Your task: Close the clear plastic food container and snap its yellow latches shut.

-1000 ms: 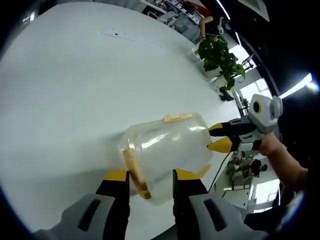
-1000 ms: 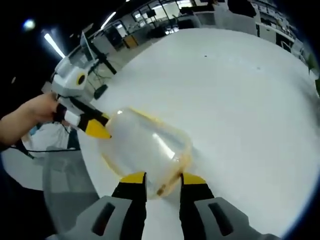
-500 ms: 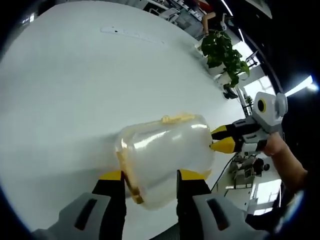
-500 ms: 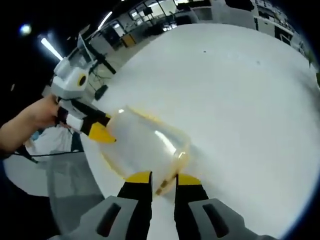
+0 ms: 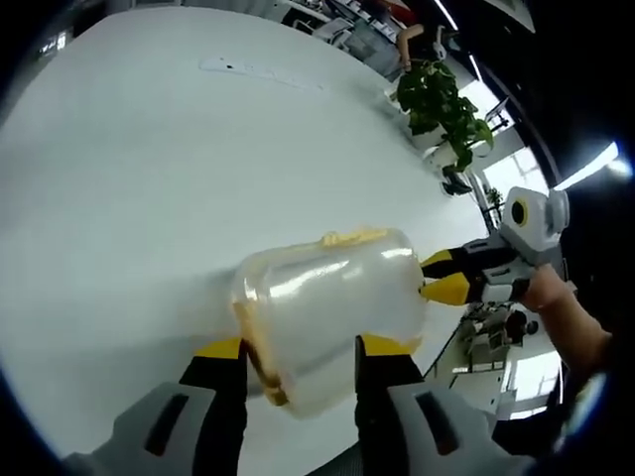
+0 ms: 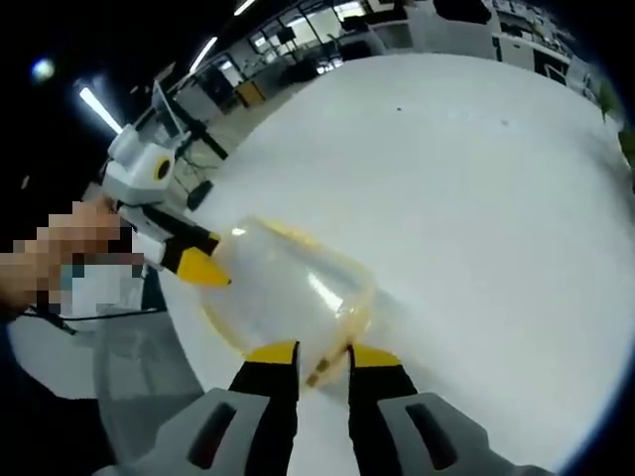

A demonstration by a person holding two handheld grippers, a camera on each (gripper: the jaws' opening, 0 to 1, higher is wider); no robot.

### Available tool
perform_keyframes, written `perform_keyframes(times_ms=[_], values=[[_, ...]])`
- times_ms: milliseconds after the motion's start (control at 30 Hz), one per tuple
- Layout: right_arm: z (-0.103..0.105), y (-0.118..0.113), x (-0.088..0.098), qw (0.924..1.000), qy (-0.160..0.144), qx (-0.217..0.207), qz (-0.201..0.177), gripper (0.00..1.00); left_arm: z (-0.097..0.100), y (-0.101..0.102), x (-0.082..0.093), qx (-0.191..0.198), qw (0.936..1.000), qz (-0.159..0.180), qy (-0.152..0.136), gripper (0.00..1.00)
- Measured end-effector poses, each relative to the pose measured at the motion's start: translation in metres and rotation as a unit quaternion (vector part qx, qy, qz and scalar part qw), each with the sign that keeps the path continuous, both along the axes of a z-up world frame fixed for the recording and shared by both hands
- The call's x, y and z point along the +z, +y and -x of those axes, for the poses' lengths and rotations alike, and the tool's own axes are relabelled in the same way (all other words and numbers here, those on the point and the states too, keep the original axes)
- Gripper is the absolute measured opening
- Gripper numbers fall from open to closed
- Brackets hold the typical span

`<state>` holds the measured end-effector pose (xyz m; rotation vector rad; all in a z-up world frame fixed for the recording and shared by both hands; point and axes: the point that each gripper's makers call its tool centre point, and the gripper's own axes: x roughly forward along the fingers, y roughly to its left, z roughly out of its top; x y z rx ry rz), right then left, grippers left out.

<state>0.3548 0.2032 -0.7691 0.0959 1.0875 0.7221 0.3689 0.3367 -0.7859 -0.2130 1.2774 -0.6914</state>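
The clear plastic container [image 5: 332, 297] lies on its side on the white table [image 5: 129, 178], lid on. A yellow latch [image 5: 352, 236] faces up along its top edge. My left gripper [image 5: 303, 349] is open, its jaws astride the container's yellow-rimmed end. My right gripper [image 5: 444, 275] comes in from the right and pinches the opposite end. In the right gripper view the container [image 6: 283, 293] runs away from the camera. My right gripper [image 6: 322, 354] is shut on a yellow latch [image 6: 327, 369] at the near end. The left gripper [image 6: 198, 268] touches the far end.
A potted plant [image 5: 437, 104] stands at the table's far right edge, and a long white strip [image 5: 260, 71] lies at the back. A person's hand [image 5: 556, 297] holds the right gripper. The table edge [image 6: 184, 327] runs just left of the container, with a grey chair [image 6: 129, 367] below.
My left jaws have spread a little wider around the container's end. My right jaws have drawn closer together on the yellow latch. The container has barely shifted.
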Motion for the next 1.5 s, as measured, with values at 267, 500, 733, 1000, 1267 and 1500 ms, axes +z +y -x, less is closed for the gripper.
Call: perform_keyframes(times_ms=[267, 500, 733, 1000, 1267, 1500], values=[[0.001, 0.002, 0.0, 0.9996, -0.003, 0.028, 0.005, 0.17, 0.0, -0.002, 0.002, -0.019, 0.9988, 0.02, -0.04, 0.44], [0.001, 0.003, 0.002, 0.9967, -0.028, 0.067, 0.037, 0.17, -0.005, 0.003, 0.006, -0.018, 0.9957, -0.025, -0.087, 0.49], [-0.003, 0.002, 0.004, 0.9852, -0.075, 0.128, 0.087, 0.2, -0.022, 0.01, 0.019, -0.077, 0.9654, -0.096, -0.23, 0.63], [-0.004, 0.006, 0.006, 0.9627, -0.115, 0.213, 0.12, 0.21, -0.009, -0.006, 0.026, -0.207, 0.9357, -0.102, -0.267, 0.46], [0.002, 0.02, 0.008, 0.9173, -0.16, 0.337, 0.14, 0.16, 0.008, -0.02, 0.028, -0.381, 0.8774, -0.081, -0.28, 0.39], [0.006, 0.024, 0.008, 0.9178, -0.15, 0.339, 0.142, 0.14, 0.01, -0.018, 0.026, -0.396, 0.8758, -0.083, -0.263, 0.41]])
